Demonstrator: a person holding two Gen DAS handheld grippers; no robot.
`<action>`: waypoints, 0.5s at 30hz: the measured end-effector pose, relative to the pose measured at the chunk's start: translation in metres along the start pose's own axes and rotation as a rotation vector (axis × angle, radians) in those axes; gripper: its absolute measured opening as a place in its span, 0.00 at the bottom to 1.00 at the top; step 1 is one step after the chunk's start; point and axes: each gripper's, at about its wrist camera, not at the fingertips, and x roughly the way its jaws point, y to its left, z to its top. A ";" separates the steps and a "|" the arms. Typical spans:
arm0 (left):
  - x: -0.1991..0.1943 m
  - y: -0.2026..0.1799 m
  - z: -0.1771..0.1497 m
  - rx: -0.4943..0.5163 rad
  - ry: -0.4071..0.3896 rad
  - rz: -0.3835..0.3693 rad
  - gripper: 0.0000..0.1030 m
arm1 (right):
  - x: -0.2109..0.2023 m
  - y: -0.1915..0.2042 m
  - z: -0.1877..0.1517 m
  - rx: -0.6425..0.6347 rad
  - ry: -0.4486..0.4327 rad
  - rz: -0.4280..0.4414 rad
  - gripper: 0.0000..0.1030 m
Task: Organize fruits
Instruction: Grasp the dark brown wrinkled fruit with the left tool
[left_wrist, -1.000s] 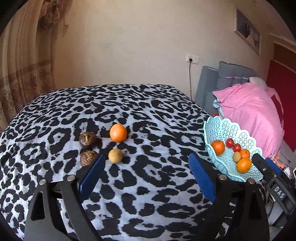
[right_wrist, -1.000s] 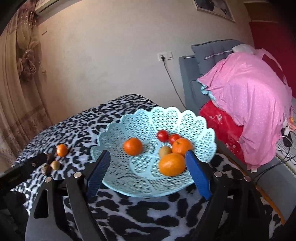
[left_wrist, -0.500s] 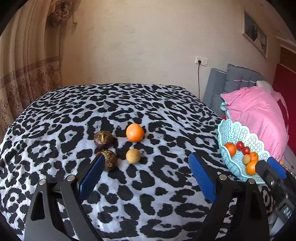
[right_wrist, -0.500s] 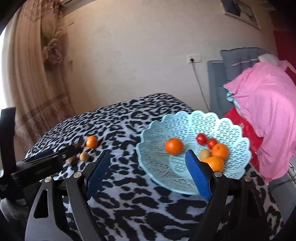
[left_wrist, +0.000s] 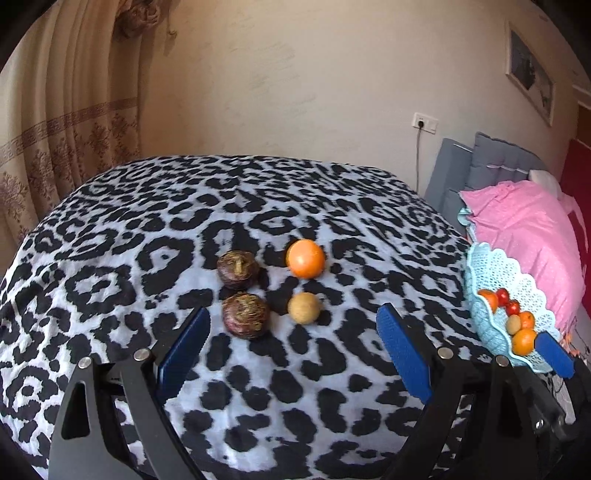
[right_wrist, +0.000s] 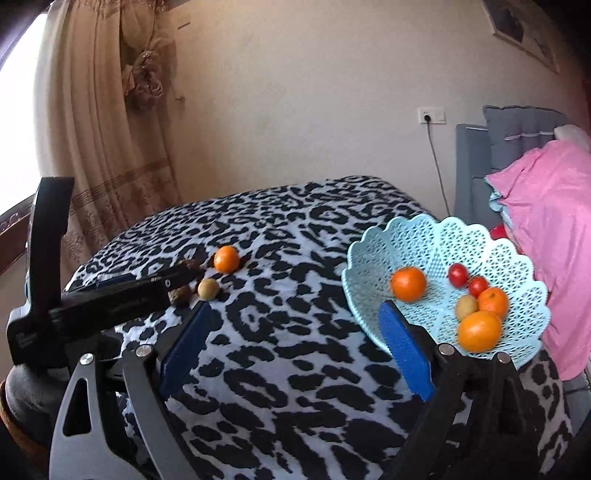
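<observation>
On the leopard-print cloth lie two dark brown fruits, an orange and a small tan fruit. My left gripper hovers open just short of them, nothing between its pads. A light blue lattice basket at the table's right holds three oranges, two red tomatoes and a tan fruit. My right gripper hangs over bare cloth left of the basket, its jaws opening and empty. The loose orange shows beyond the left gripper's finger.
The table's right edge drops off beside the basket. Pink bedding lies over grey cushions past it. A beige curtain hangs at the left, and a wall socket with a cord sits behind the table.
The left gripper has come closer to the four loose fruits, which now sit between its fingertips in view. The right gripper has swung left off the basket, and its jaws stand wider.
</observation>
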 end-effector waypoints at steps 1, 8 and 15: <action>0.001 0.003 0.000 -0.009 0.003 0.001 0.88 | 0.002 0.001 -0.001 -0.003 0.006 0.005 0.90; 0.015 0.034 0.004 -0.101 0.052 0.022 0.88 | 0.010 0.002 -0.011 0.000 0.050 0.044 0.90; 0.042 0.045 0.005 -0.092 0.146 0.056 0.75 | 0.010 0.002 -0.015 0.000 0.064 0.074 0.90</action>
